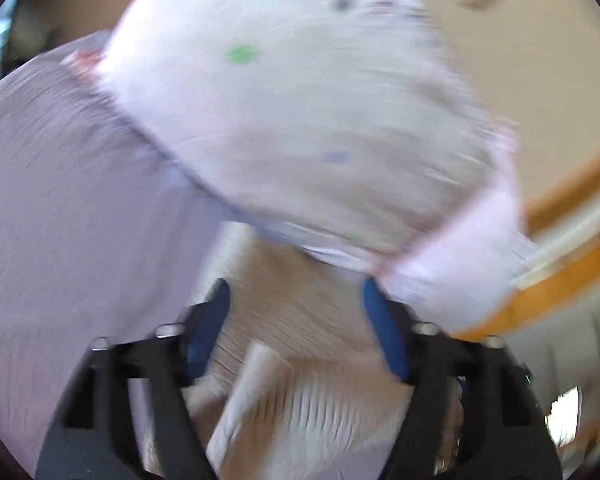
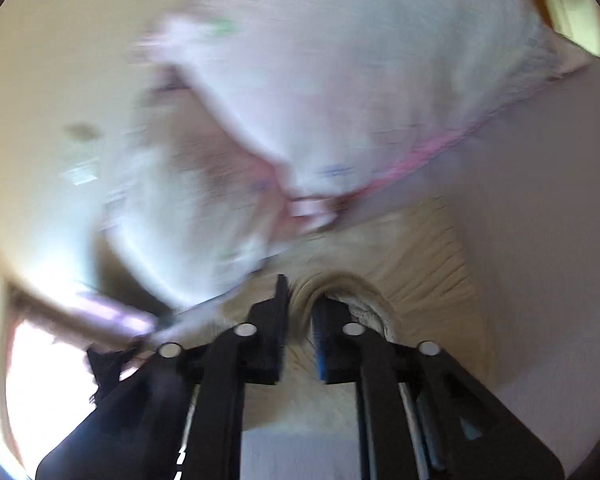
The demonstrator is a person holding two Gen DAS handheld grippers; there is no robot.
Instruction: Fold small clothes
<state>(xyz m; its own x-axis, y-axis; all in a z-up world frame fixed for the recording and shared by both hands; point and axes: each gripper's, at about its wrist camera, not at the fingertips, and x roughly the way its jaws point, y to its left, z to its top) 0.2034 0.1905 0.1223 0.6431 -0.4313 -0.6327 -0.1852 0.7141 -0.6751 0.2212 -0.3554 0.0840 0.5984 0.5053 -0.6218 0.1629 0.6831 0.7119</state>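
Both views are blurred by motion. In the left wrist view a white garment with coloured dots and pink trim [image 1: 300, 120] lies ahead, over a ribbed beige garment [image 1: 300, 340] that spreads under the fingers. My left gripper [image 1: 296, 300] is open and empty, its blue pads apart over the beige cloth. In the right wrist view my right gripper [image 2: 300, 304] is shut on a bunched fold of the ribbed beige garment [image 2: 400, 264]. The white dotted garment with pink trim [image 2: 340, 80] lies just beyond it.
A lilac cloth surface [image 1: 60, 200] lies under the garments and shows in the right wrist view [image 2: 540, 200] too. A cream tabletop [image 1: 500, 60] with an orange wooden edge [image 1: 560, 292] is at the right. A dark cloth [image 2: 108, 360] lies at the lower left.
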